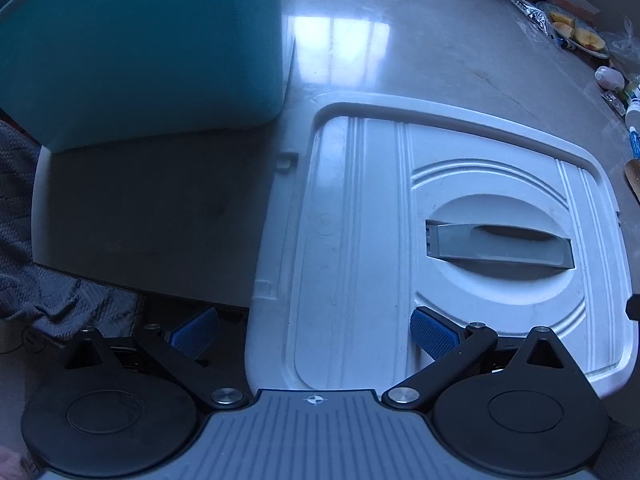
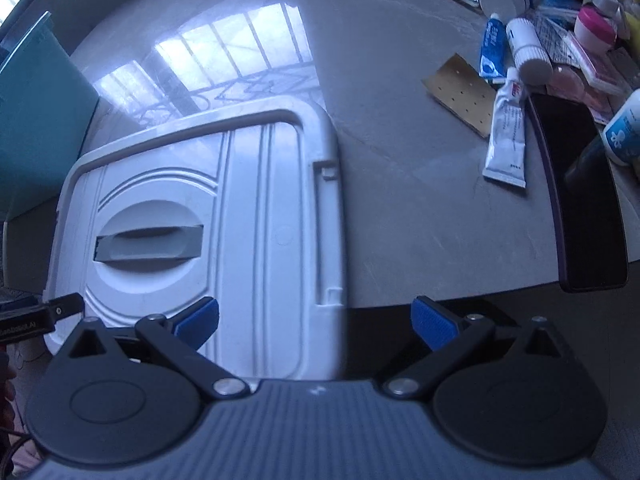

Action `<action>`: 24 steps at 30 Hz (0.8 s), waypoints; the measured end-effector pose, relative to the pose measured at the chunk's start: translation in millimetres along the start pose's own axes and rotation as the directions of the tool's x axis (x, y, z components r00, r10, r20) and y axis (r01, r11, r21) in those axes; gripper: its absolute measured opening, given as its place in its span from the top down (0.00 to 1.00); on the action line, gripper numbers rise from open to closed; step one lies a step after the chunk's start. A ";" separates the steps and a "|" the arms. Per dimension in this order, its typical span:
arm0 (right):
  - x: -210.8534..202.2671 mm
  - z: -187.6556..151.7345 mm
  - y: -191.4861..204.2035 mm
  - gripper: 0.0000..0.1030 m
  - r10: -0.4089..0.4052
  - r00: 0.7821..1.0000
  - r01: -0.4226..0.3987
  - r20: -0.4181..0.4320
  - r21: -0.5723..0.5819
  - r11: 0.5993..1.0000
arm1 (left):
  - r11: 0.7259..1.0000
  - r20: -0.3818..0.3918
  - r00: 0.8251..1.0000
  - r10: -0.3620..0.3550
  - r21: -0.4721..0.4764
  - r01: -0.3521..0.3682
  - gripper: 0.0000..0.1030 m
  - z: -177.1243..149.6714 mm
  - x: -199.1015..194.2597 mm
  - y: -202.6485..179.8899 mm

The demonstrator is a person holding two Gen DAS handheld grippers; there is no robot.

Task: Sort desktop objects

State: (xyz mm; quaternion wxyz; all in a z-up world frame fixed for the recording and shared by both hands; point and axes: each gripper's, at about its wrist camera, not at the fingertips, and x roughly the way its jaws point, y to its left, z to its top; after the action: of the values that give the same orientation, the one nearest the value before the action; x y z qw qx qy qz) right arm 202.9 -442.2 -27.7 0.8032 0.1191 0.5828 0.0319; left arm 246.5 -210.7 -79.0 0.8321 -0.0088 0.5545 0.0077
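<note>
Closest to us are the two grippers, and both hold nothing. The left gripper (image 1: 314, 334) has its blue pads spread wide apart. One pad hangs past the table edge and the other sits over the near end of the flat white plastic lid with a grey handle (image 1: 440, 240). The right gripper (image 2: 316, 320) is spread wide too, with one pad over the lid (image 2: 224, 216) and the other out past its right edge. Both seem to wait at the near edge of the table, maybe so they are ready to reach out for things.

The lid lies flat on the shiny grey table (image 2: 400, 208), handle side up. It was likely taken off and put down there so the box is open.

Just behind the lid, on the left, stands the big teal plastic box (image 1: 152, 48). I think the things will go into it, so it is kept close.

Farther off to the right is the pile to sort. A long black flat phone-like thing (image 2: 576, 200) lies near the table edge. Beside it are a white squeeze tube (image 2: 506, 136), a brown sheet with little holes (image 2: 460, 94), a blue and white tube (image 2: 491, 46), white bottles (image 2: 528, 50) and a pink-lidded jar (image 2: 594, 28). They are all jumbled together. Nothing has been picked up yet, I think.
</note>
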 end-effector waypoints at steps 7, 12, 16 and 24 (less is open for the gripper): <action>24.3 -11.5 -11.6 0.00 0.166 0.982 -0.162 -0.092 0.050 0.986 | 1.000 -0.012 1.000 -0.008 0.016 0.008 0.00 11.9 10.3 0.0; 47.7 -8.1 -7.5 0.00 0.279 0.952 -0.272 -0.129 0.066 0.960 | 1.000 -0.020 1.000 -0.018 0.024 0.018 0.00 12.8 15.2 3.5; 61.4 -5.7 -9.0 0.00 0.382 0.912 -0.367 -0.149 0.120 0.923 | 0.999 -0.023 0.999 -0.031 0.028 0.032 0.00 16.0 8.7 12.0; 72.8 -4.0 -3.3 0.09 0.473 0.867 -0.449 -0.155 0.168 0.878 | 0.999 -0.023 0.998 -0.052 0.001 0.052 0.00 22.8 12.3 20.9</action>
State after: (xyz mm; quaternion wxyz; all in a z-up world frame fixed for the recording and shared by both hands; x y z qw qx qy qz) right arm 222.0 -431.0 -97.3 0.7033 0.3019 0.6126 0.1973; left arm 271.8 -189.2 -81.8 0.8256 -0.0225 0.5636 -0.0145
